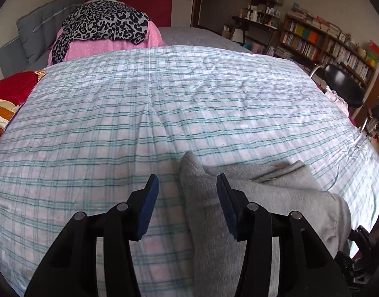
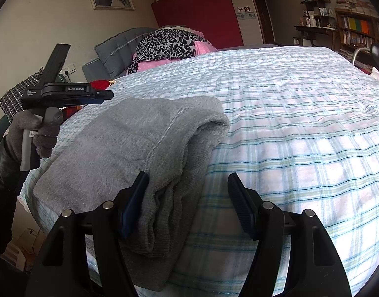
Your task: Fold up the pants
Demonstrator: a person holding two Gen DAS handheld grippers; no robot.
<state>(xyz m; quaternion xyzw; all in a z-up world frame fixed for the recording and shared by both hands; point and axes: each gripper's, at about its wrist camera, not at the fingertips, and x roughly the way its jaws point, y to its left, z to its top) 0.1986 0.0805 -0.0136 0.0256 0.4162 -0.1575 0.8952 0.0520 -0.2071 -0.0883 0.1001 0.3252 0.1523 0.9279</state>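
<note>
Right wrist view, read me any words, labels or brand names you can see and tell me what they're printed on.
"GenRobot.AI": white print on the left gripper, along its black body.
Small white label at that body's rear end: too small to read.
Book spines on the bookshelf: too blurred.
Grey pants: no text visible.

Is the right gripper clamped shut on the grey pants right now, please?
No, the right gripper is open, and the folded grey pants lie loose on the bed.

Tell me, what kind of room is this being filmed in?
Most likely a lived-in bedroom. A wide bed under a plaid sheet fills the view, with a grey padded headboard behind it, folded grey pants on top, and crowded bookshelves along the wall.
</note>
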